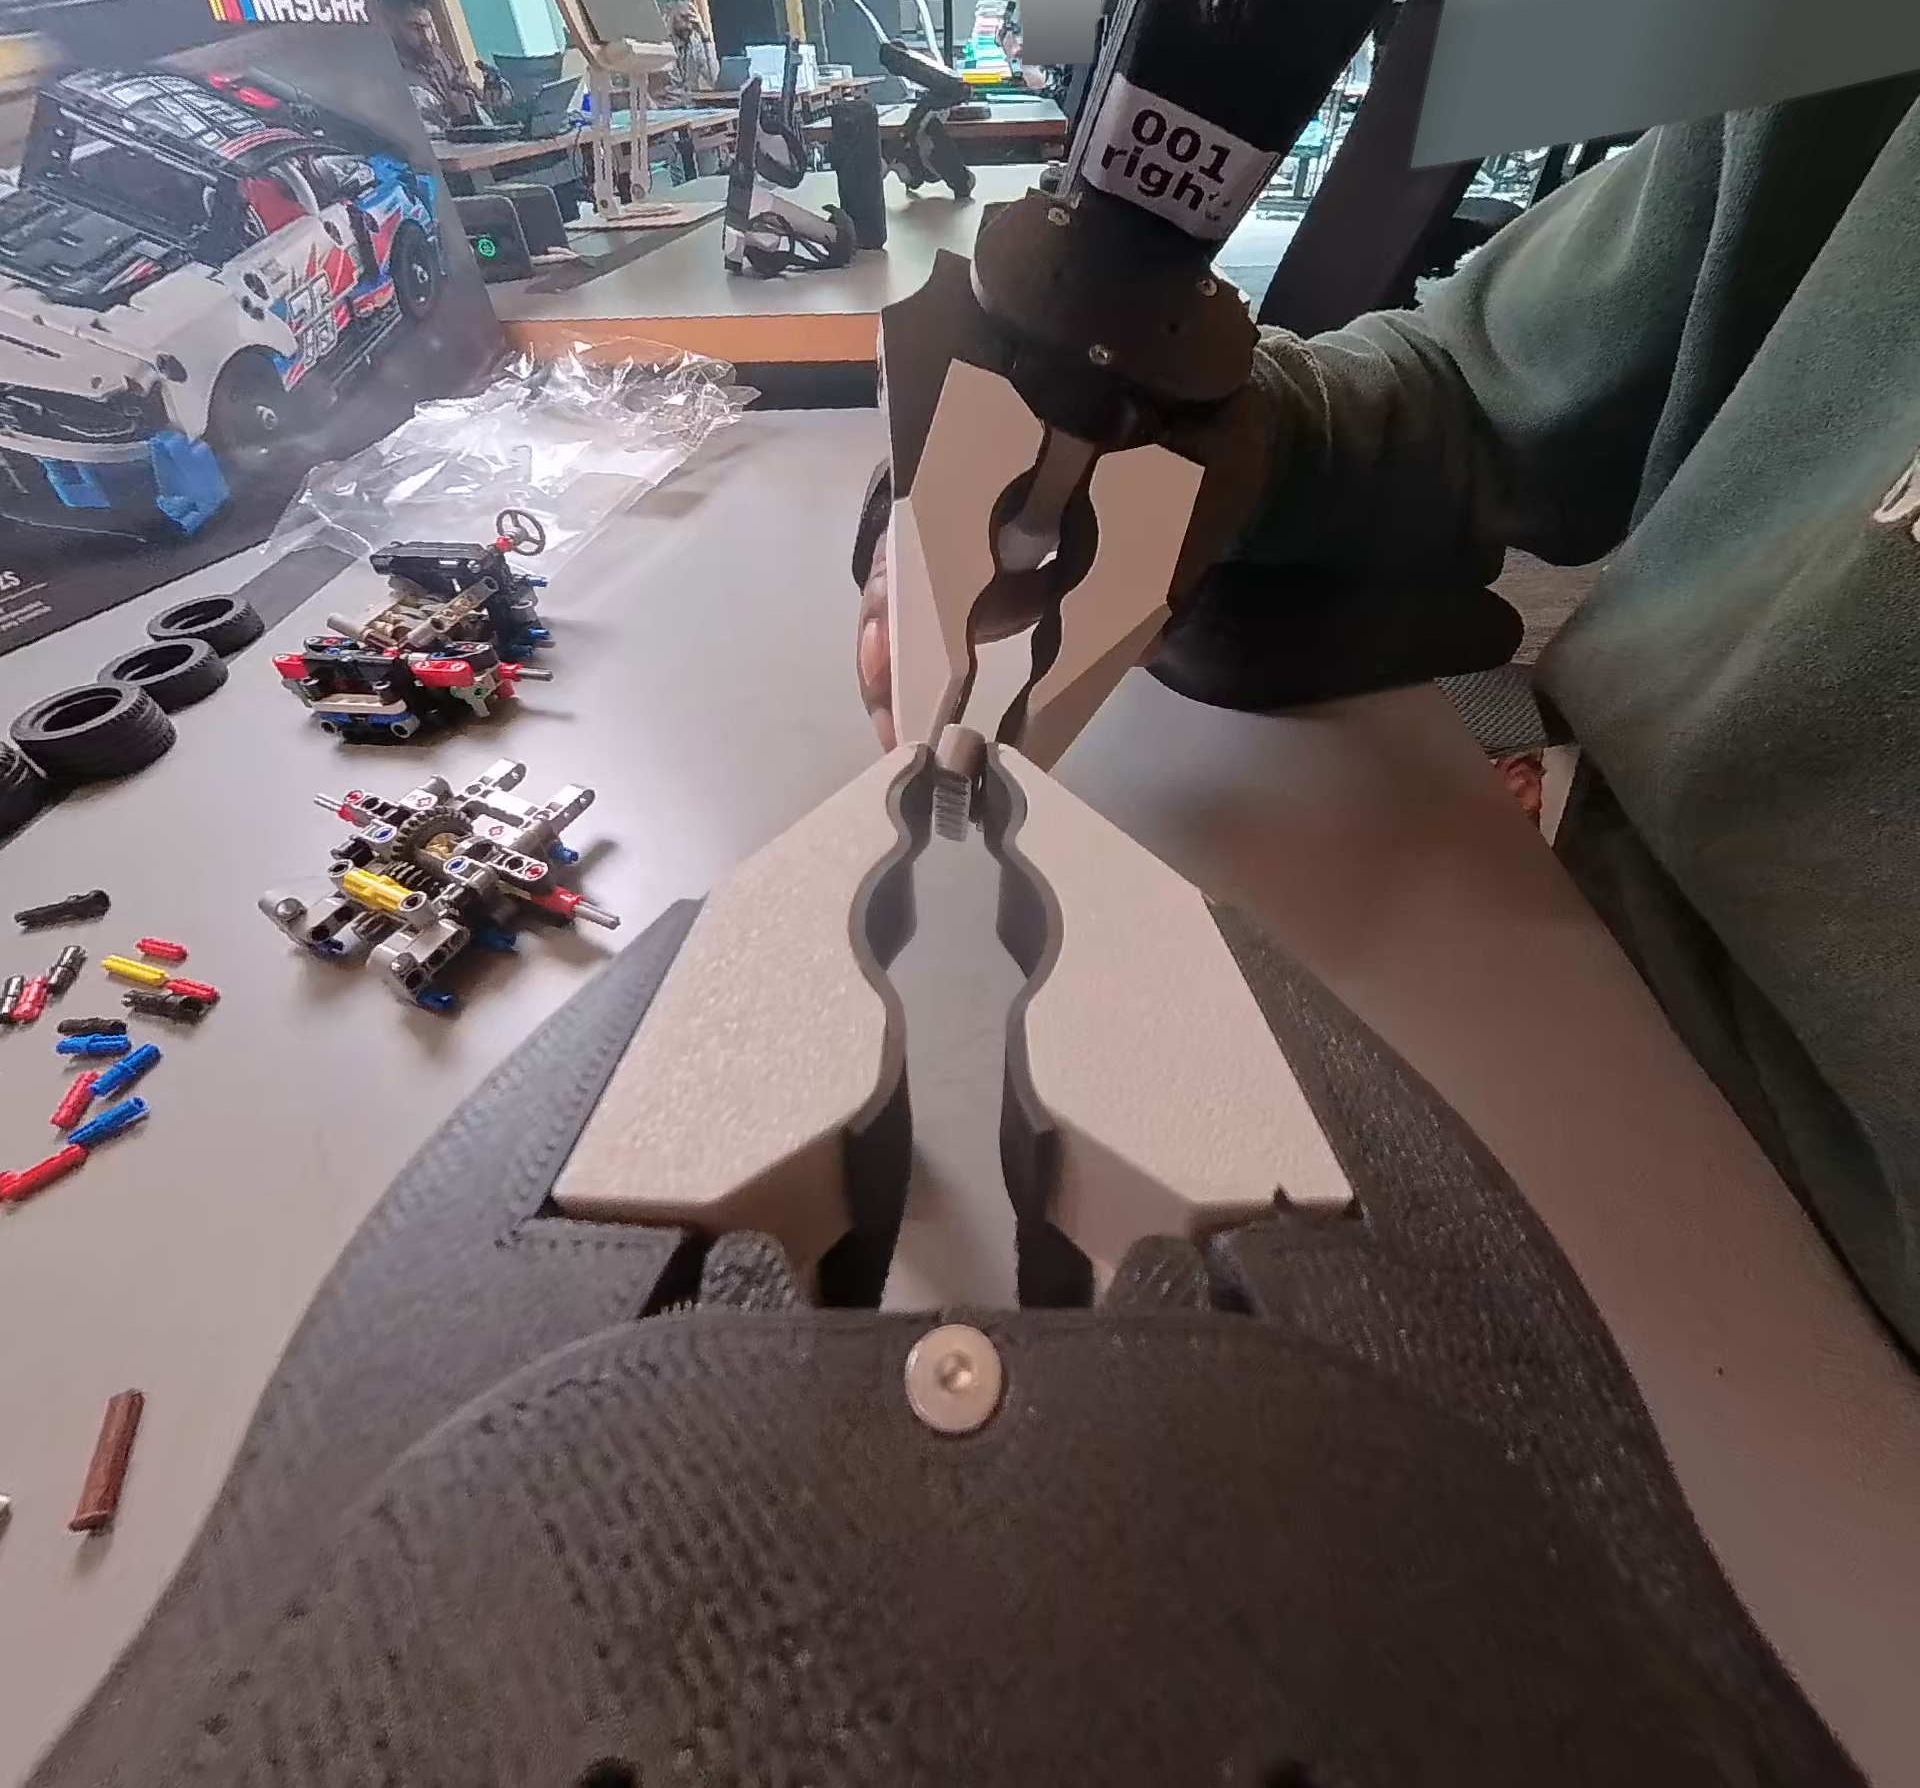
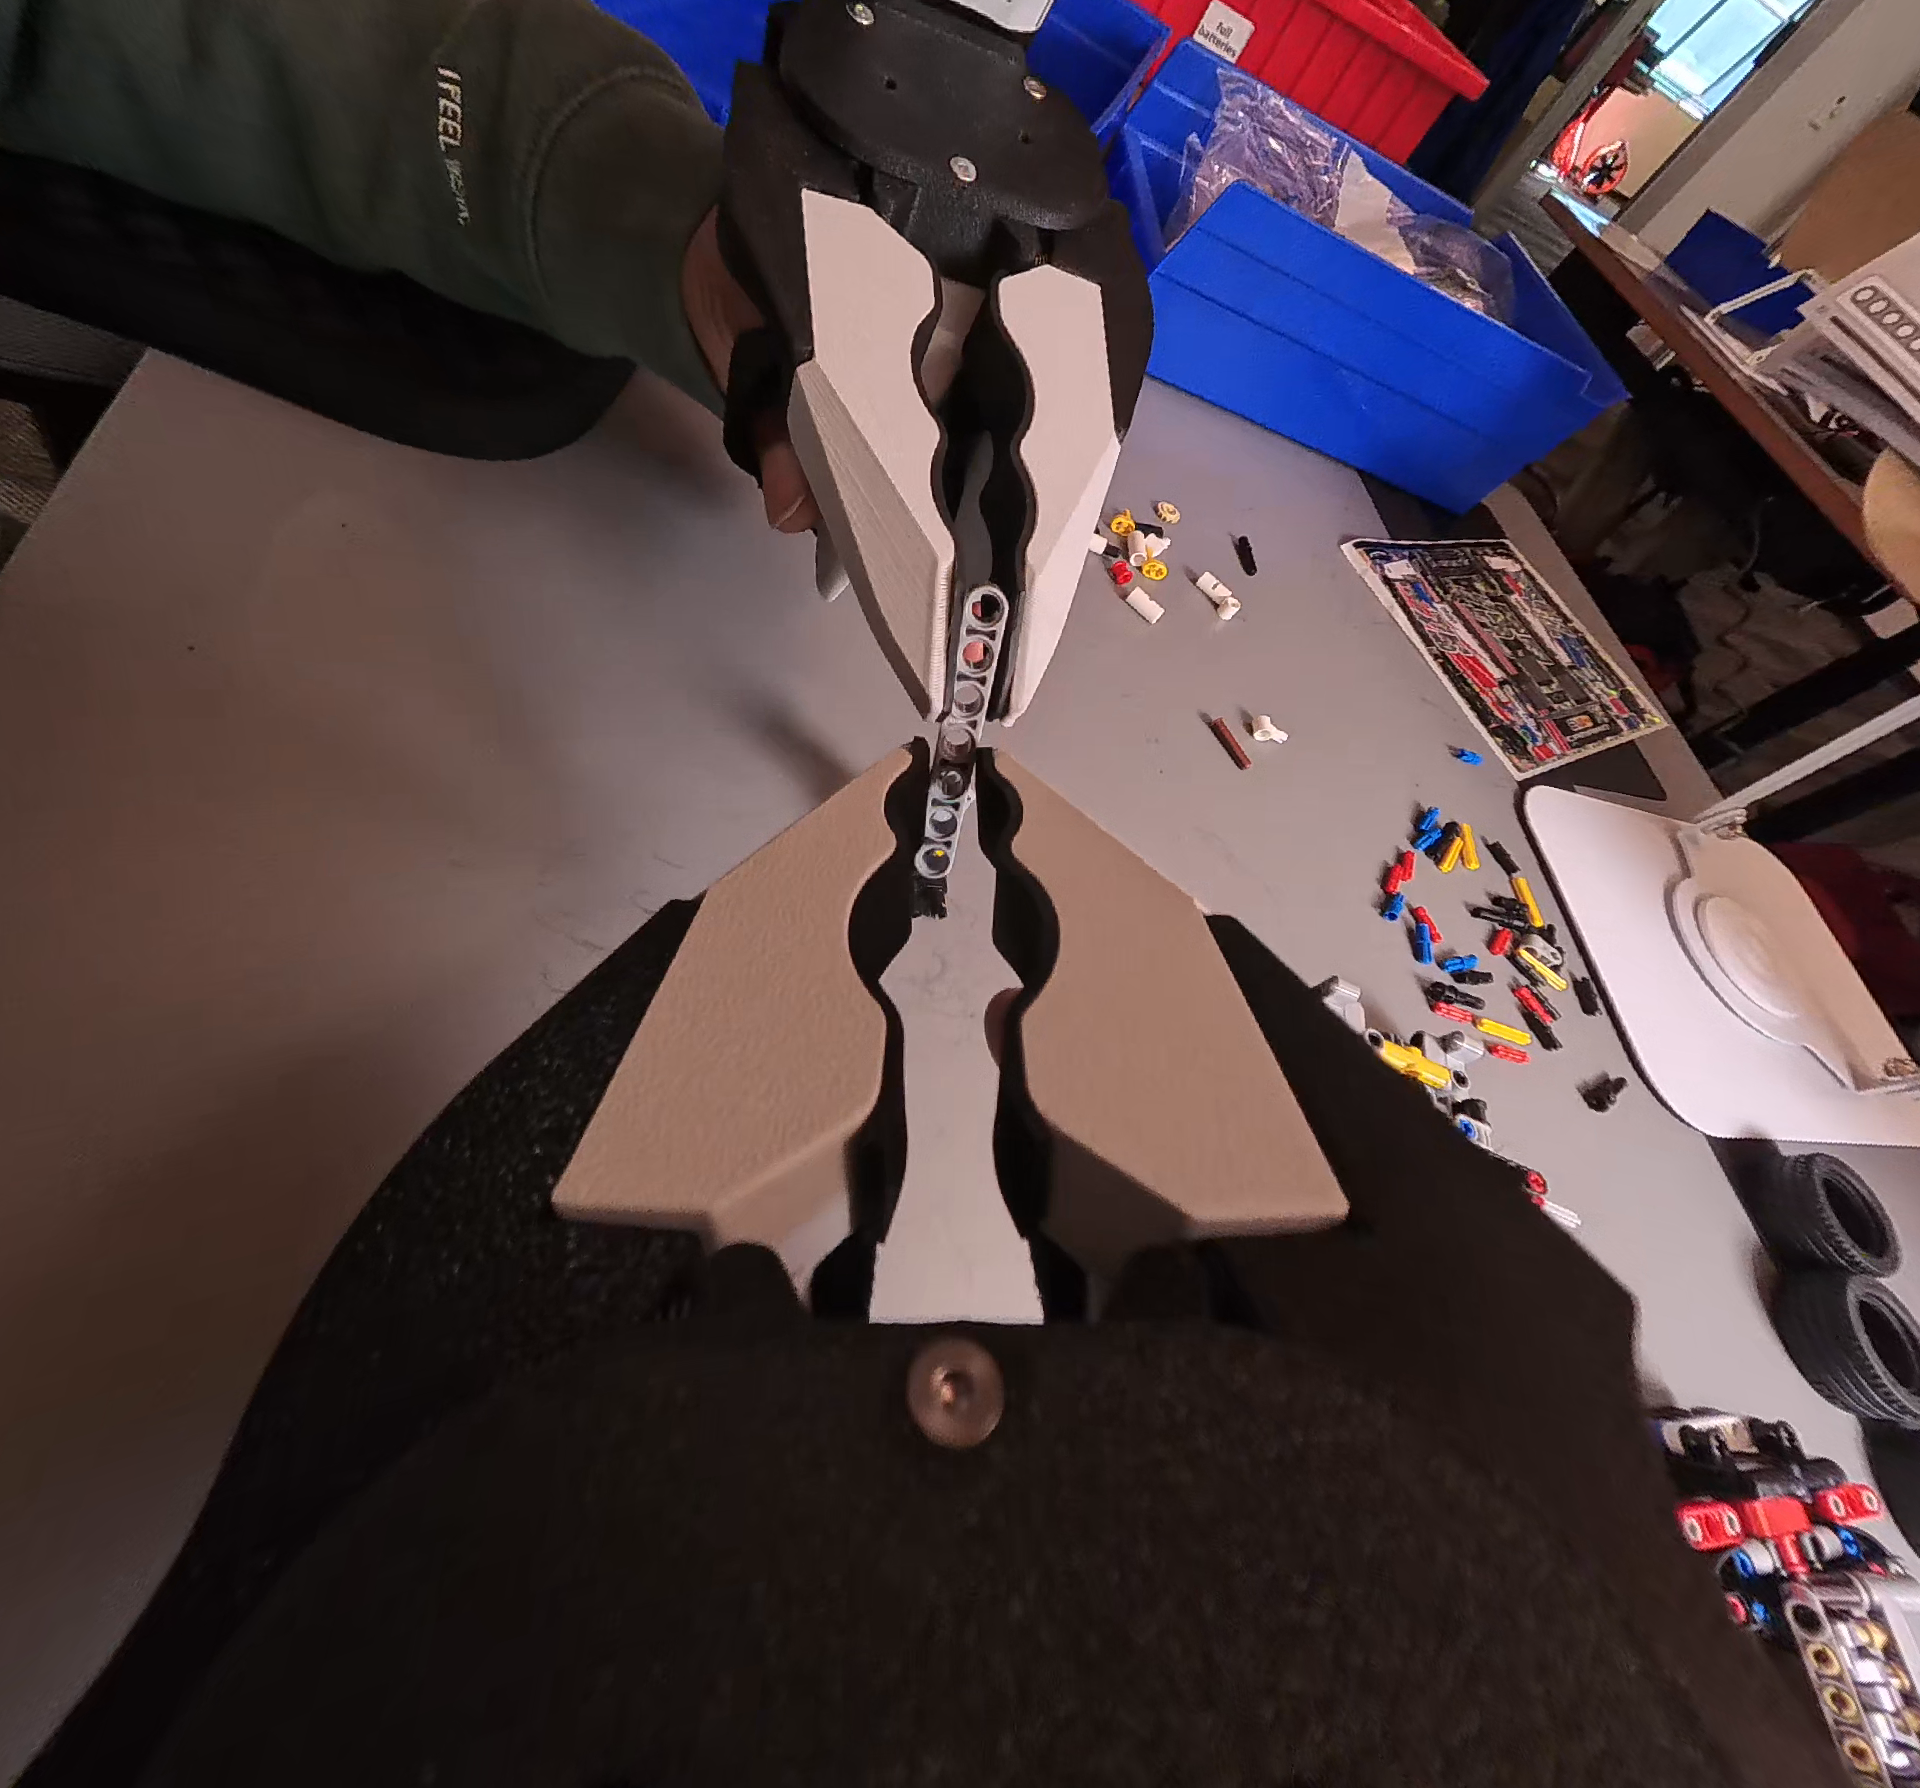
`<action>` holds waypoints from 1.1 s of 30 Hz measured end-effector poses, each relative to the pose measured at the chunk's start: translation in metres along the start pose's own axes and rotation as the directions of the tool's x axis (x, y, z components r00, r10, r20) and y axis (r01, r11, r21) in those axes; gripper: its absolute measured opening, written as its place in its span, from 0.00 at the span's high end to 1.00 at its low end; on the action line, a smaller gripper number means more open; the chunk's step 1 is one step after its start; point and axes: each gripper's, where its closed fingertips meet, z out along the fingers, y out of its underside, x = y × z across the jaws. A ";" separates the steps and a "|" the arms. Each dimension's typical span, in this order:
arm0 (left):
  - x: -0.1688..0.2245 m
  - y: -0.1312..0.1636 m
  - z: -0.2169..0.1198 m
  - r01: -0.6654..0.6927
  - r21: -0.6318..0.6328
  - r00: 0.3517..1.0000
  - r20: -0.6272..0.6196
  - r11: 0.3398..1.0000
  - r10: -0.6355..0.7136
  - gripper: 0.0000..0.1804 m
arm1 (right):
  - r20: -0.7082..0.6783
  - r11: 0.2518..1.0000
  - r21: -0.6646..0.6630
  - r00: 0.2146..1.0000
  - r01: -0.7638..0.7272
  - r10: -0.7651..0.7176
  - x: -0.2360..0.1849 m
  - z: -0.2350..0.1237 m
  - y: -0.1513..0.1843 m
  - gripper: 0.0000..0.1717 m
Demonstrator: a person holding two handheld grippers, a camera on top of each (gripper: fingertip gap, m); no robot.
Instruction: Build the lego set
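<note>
Right wrist view had both tongs nearly shut on one light grey holed beam (image 2: 961, 741), held above the desk (image 2: 312, 803): the left tongs (image 2: 971, 699) pinched its far end from 12 o'clock, while the right tongs (image 2: 951, 803) clamped its near end, where a small black toothed piece (image 2: 928, 897) sat. Judged by its look, the beam was light, stiff, smooth plastic, best taken across its flat sides. Loose coloured pins (image 2: 1475, 949) lay on the desk toward 3 o'clock.
</note>
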 end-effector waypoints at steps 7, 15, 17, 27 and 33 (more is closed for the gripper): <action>0.000 0.002 0.001 -0.010 -0.014 1.000 0.005 1.000 0.010 0.96 | 0.004 1.000 -0.008 1.000 -0.001 0.001 -0.001 0.001 0.003 0.96; -0.001 0.005 0.001 -0.025 -0.031 1.000 0.014 0.999 0.025 0.96 | 0.011 1.000 -0.010 1.000 -0.015 0.015 -0.001 0.002 0.006 0.97; -0.001 0.005 0.001 -0.025 -0.032 1.000 0.014 0.999 0.025 0.96 | 0.016 1.000 -0.007 1.000 -0.023 0.023 -0.001 0.002 0.006 0.97; -0.002 0.005 0.000 -0.019 -0.022 1.000 0.015 1.000 0.019 0.96 | 0.017 0.999 0.006 0.999 -0.046 0.046 0.001 0.002 0.007 0.97; -0.027 0.028 -0.016 0.111 -0.144 0.992 0.079 0.983 -0.101 0.78 | -0.009 0.975 0.108 0.980 -0.196 0.198 0.031 -0.020 0.005 0.97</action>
